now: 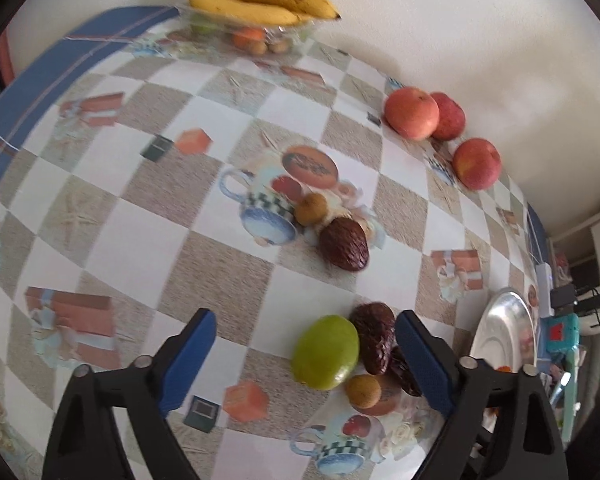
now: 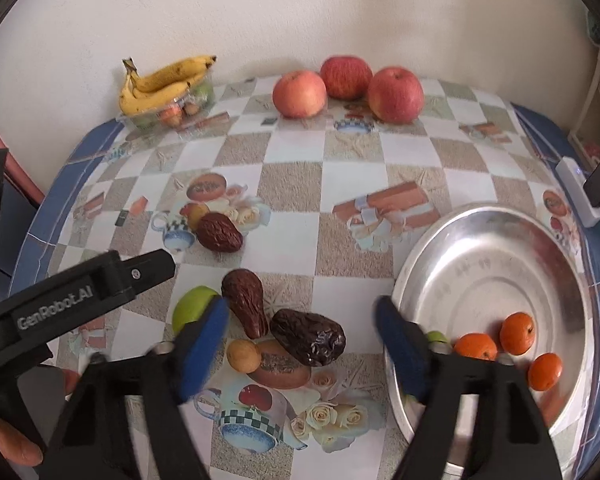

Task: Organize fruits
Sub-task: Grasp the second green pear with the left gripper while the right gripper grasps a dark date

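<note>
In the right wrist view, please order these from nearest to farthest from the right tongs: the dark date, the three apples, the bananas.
From the right tongs:
1. Dark date, lying between the fingers.
2. Three apples, far back by the wall.
3. Bananas, back left corner, roughly as far as the apples, perhaps slightly farther.

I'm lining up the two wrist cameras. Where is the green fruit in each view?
Left wrist: the green fruit lies low and centre-right, between the open left tool's fingers.
Right wrist: the green fruit sits lower left, partly hidden behind the right tool's left finger.
Shared landmark: the dark wrinkled fruit right beside it.
</note>
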Motion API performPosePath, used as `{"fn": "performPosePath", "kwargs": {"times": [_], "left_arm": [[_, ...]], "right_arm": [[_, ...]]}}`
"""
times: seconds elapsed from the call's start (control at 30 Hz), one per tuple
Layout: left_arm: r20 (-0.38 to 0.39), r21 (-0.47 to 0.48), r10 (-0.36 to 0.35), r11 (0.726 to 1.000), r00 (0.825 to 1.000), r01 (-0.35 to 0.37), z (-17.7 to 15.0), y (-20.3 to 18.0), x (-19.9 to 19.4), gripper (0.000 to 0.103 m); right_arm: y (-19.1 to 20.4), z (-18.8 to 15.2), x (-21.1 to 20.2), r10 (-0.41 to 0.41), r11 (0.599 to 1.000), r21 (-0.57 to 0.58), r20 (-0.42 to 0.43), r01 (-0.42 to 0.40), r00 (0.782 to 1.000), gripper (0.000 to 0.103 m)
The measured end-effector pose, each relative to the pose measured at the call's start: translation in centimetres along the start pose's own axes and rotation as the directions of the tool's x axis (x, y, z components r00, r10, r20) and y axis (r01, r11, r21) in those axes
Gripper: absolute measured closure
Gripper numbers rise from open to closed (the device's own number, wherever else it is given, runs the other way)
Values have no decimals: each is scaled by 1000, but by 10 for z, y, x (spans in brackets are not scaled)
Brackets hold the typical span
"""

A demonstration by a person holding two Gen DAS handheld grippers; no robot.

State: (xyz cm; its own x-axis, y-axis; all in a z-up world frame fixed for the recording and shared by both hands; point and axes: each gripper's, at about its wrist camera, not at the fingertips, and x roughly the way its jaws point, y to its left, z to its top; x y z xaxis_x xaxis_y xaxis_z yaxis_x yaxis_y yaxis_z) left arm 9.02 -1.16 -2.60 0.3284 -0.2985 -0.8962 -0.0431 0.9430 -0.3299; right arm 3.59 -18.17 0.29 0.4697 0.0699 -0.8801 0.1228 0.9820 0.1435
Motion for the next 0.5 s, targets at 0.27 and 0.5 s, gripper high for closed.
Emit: {"fn": "performPosePath", "kwargs": {"times": [0.27, 0.5], "left_arm": [[-93, 6, -17, 1000, 996, 18, -9, -5, 27, 31], [-136, -21, -52, 999, 989, 50, -14, -6, 35, 54]], "right_arm": [[-2, -10, 28, 2, 1000, -5, -91, -2, 996, 48], [-6, -15, 43, -13, 1000, 6, -134, 14, 991, 50]]}}
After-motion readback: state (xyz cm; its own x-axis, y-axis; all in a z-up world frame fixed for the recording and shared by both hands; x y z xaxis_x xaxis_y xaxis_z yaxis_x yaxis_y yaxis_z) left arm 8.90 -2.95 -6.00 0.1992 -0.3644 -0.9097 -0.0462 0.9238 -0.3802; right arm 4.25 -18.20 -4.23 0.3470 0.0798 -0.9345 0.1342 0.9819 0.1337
